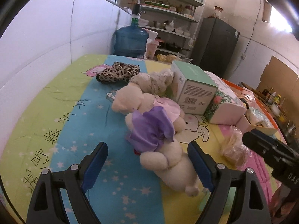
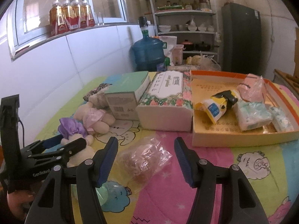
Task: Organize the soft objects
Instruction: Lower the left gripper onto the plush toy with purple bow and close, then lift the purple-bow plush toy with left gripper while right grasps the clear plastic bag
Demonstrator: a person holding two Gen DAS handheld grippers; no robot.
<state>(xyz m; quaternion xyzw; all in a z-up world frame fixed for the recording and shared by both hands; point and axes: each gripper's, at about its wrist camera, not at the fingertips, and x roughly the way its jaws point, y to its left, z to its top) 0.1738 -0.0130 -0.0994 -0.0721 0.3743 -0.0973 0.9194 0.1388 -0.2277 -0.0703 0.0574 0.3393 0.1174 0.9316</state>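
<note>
— What sits closest to the lens?

— The left gripper (image 1: 147, 166), its blue-padded fingers spread wide on either side of a cream plush toy in a purple dress (image 1: 149, 132). The toy's legs lie between the fingers; whether the right-hand pad touches the leg I cannot tell. Nothing is pinched.

— And the other one?

— The right gripper (image 2: 145, 160) is spread wide too, holding nothing. Between its fingers, on the quilt, lies a crinkled clear bag with something brownish inside (image 2: 145, 160). The pads stand apart from it.

— Where are the soft things?

— On the cartoon-print quilt (image 1: 74, 115). A second cream plush in a pink dress (image 1: 160, 102) lies just behind the purple one, touching it. Behind that is a pale bundled plush or cloth (image 1: 155, 80) leaning by a mint-green box (image 1: 192, 85), and further back a leopard-print cloth (image 1: 117, 71).

— What else is on the bed?

— Beside the mint box is a floral-edged white box (image 2: 166, 102), and right of it an open orange-rimmed tray box (image 2: 233, 138) holding tissue packs (image 2: 252, 115), a yellow and white pouch (image 2: 214, 108) and a pink bag (image 2: 252, 87).

— Beyond the bed?

— A blue water jug (image 2: 147, 52), shelves of dishes (image 2: 186, 18) and a dark fridge (image 2: 241, 37).
</note>
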